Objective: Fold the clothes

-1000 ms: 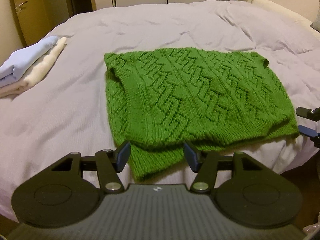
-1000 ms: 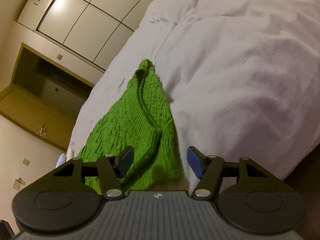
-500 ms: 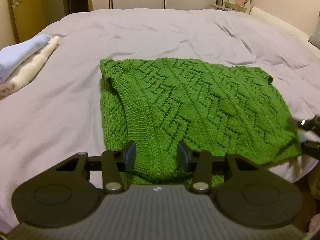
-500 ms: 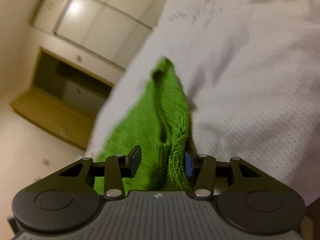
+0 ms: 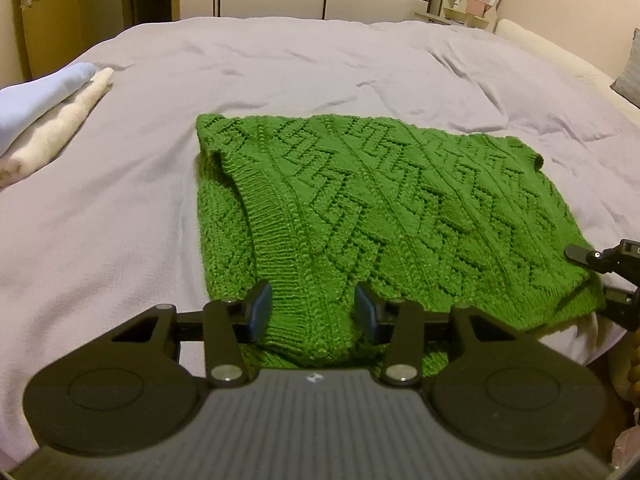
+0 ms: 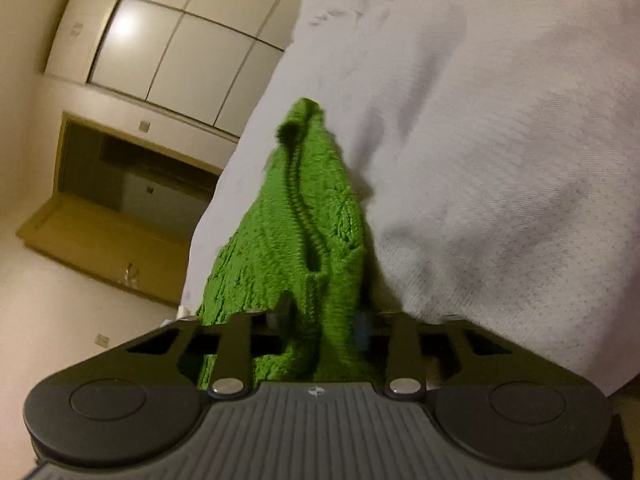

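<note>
Folded stack (image 5: 44,116): pale blue and cream clothes lie at the far left of the bed (image 5: 120,216), well apart from the work.
Green knit sweater (image 5: 384,216): lies flat on the bed's near half, already doubled over, its long axis running left to right across the left wrist view; its near hem hangs toward the bed's edge.
Left gripper (image 5: 312,312): sits at the near-left part of the hem, pointing downward and away over the bed; the ribbed hem bunches between the blue pads (image 5: 260,308), which appear to press on it at a middling width, so it seems to hold the knit.
Right gripper (image 6: 324,324): at the sweater's near-right corner, seen at the right edge of the left wrist view (image 5: 604,276); it points along the sweater's right side edge (image 6: 304,216), rolled so that the bed looks tilted.
Right jaws: closing, with a thick fold of green knit between them; the picture is blurred here, and the pads appear to be meeting the fabric.
Nearer hand: each is at its own end of the near hem, neither is favoured.
Key relation: the rest of the sweater lies ahead of both grippers, so a fold, in my judgement, would carry the near hem forward over the far edge.
</note>
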Available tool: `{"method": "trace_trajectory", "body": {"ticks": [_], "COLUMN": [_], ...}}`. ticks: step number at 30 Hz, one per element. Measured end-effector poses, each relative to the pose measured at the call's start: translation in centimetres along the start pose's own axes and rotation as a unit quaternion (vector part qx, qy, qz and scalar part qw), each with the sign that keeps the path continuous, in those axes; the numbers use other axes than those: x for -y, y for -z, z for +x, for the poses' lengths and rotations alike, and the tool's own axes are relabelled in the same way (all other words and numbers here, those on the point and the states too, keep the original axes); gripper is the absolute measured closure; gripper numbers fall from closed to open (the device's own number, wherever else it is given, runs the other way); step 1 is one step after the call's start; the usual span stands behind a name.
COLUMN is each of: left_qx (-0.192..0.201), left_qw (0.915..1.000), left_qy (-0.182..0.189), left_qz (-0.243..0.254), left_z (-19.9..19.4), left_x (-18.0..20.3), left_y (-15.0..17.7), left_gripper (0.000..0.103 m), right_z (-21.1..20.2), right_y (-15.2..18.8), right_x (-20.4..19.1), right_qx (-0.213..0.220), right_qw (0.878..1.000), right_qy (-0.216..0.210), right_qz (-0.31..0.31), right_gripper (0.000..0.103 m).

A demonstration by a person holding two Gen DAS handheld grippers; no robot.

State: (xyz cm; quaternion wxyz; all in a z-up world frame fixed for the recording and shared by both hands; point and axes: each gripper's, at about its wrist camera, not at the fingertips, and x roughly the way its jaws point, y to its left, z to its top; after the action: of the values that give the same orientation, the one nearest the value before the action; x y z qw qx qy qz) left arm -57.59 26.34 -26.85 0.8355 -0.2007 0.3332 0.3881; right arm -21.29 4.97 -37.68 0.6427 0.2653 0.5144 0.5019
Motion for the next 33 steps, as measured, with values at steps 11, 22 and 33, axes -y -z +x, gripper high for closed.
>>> {"method": "trace_trajectory", "body": {"ticks": [11, 22, 33], "left_qx": [-0.003, 0.023, 0.009], "left_qw": [0.9996, 0.9982, 0.9935], "left_qy": [0.006, 0.028, 0.007], "left_qz": [0.029, -0.049, -0.113], "left_z": [0.9, -2.6, -4.6], "left_x": [0.4, -4.9, -10.1], "left_y": [0.6, 0.8, 3.2], "left_gripper": [0.065, 0.067, 0.068], "right_z": [1.0, 3.3, 10.3], "right_y": [-0.8, 5.8, 18.9], "right_x": [-2.2, -20.0, -23.2], "right_qx": [-0.003, 0.058, -0.125], "right_qw": [0.997, 0.880, 0.781], "right_qy": [0.076, 0.151, 0.042], "right_qz": [-0.013, -0.446, -0.611], "right_gripper": [0.083, 0.086, 0.065]}}
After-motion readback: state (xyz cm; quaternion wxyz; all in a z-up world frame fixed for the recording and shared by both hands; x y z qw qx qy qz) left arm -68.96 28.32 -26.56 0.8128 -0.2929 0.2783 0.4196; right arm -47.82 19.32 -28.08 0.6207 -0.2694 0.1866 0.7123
